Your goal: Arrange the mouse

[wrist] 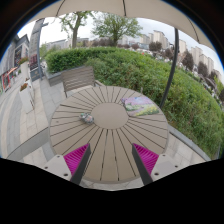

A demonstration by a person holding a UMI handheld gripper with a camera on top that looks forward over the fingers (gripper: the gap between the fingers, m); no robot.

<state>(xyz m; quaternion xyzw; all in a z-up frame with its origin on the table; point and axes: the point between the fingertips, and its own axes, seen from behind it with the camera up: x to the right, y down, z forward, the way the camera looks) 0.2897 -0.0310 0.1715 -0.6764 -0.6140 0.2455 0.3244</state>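
A small grey mouse [87,117] lies on the round slatted wooden table [110,135], left of the table's round centre disc and well beyond my fingers. A flat pale mat with a green edge [140,103] lies on the far right part of the table. My gripper [111,160] hovers over the near edge of the table, open and empty, with its pink pads [76,157] wide apart and nothing between them.
A wooden chair [79,77] stands behind the table at the far left. A grassy slope and a hedge [150,70] rise beyond and to the right. Paved ground [20,115] lies to the left, with buildings and trees in the distance.
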